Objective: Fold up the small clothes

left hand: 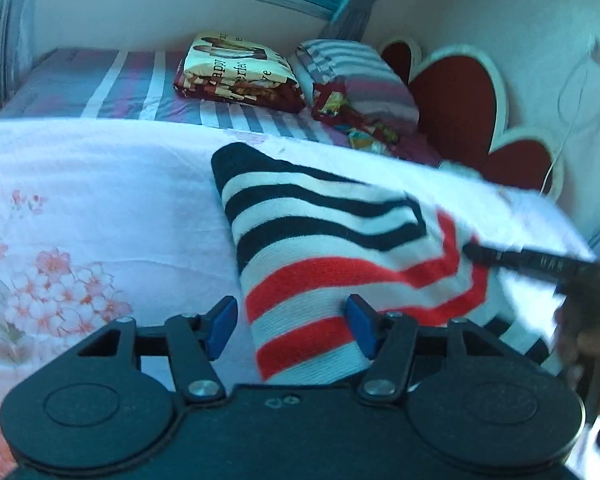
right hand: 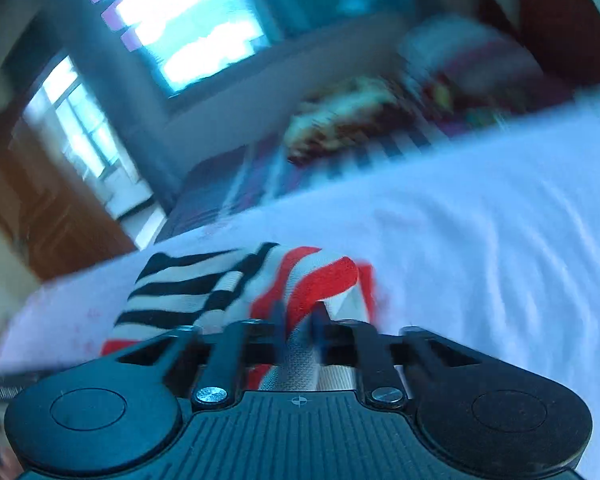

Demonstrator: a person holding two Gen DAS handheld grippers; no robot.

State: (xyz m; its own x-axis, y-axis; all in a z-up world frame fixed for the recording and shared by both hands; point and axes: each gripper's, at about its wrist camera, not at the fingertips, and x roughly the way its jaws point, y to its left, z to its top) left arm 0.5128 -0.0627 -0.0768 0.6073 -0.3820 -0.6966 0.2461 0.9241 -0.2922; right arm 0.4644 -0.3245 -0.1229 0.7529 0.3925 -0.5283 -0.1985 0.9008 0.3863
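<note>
Bed (left hand: 112,92) with a striped purple, grey and white sheet; a pale pink floral spread (left hand: 80,208) covers its near part. On the spread, a folded knit garment (left hand: 320,248) with black, white and red stripes lies at about 3 o'clock from the flower print. On the striped sheet at 12 o'clock from the garment sits a folded printed blanket (left hand: 236,68), and at 1 o'clock a striped pillow (left hand: 360,76) on a patterned red cloth (left hand: 352,112).

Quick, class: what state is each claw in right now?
Left claw: open, pads either side of the striped garment, not pressing.
Right claw: shut on the striped garment.
</note>
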